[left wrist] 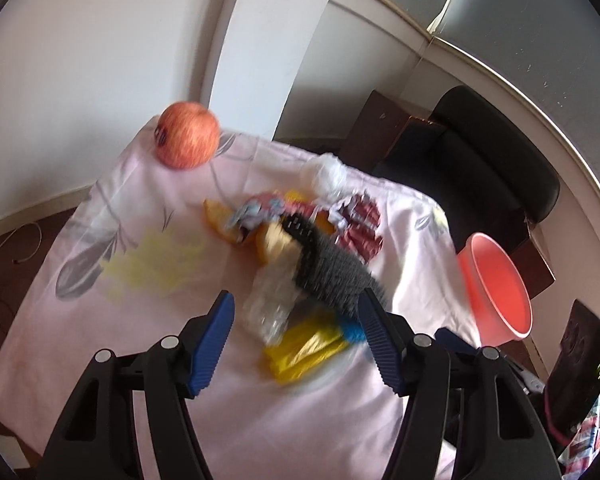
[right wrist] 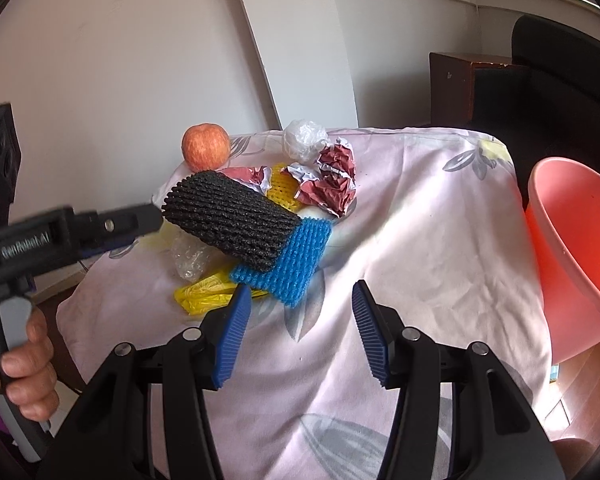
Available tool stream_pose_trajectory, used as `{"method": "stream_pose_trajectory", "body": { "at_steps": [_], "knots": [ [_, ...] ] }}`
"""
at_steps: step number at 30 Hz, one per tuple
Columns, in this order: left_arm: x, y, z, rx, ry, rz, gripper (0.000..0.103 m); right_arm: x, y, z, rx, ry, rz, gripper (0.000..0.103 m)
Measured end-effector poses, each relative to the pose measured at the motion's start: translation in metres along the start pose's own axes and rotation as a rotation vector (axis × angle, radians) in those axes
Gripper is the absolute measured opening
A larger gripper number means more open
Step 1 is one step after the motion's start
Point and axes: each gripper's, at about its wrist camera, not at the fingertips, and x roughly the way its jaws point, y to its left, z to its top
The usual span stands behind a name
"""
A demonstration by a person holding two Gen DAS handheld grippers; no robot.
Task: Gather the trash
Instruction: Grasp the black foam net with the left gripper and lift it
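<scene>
Table (right wrist: 400, 240) is bearing trash; left tongs (left wrist: 296, 296), released, are reaching for the net (left wrist: 328, 268) at 1 o'clock; right tongs (right wrist: 300, 286) are hanging released, empty. Next move is calling for centring, clenching, then carrying to the bin (right wrist: 572, 240) at 3 o'clock.

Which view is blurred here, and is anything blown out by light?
Left wrist view: motion blur smears the apple and the trash pile, though its own jaws look crisp. Right wrist view: sharp overall, with sunlight washing out the pink bin and a patch of tablecloth.
</scene>
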Motion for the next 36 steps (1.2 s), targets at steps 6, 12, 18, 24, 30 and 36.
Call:
{"method": "stream_pose_trajectory", "body": {
  "at_steps": [6, 12, 18, 24, 30, 36],
  "knots": [
    [0.021, -0.017, 0.011, 0.041, 0.03, 0.017, 0.063, 0.007, 0.002, 0.004, -0.006, 0.017, -0.002, 0.053],
    [0.043, -0.017, 0.013, 0.036, 0.094, 0.019, 0.025, 0.011, 0.006, 0.003, -0.021, 0.029, -0.005, 0.053],
    [0.02, -0.011, 0.02, 0.029, 0.017, -0.039, 0.018, 0.013, 0.001, 0.002, 0.005, 0.039, 0.031, 0.053],
    [-0.005, -0.001, 0.032, 0.011, -0.068, -0.07, 0.017, 0.015, 0.006, 0.001, 0.004, 0.054, 0.067, 0.053],
    [-0.018, 0.01, 0.04, -0.026, -0.076, -0.122, 0.017, 0.024, 0.023, 0.005, -0.059, 0.056, 0.054, 0.053],
    [-0.031, 0.018, 0.045, -0.057, -0.079, -0.189, 0.017, 0.045, 0.019, 0.01, -0.042, 0.076, 0.024, 0.053]
  ]
}}
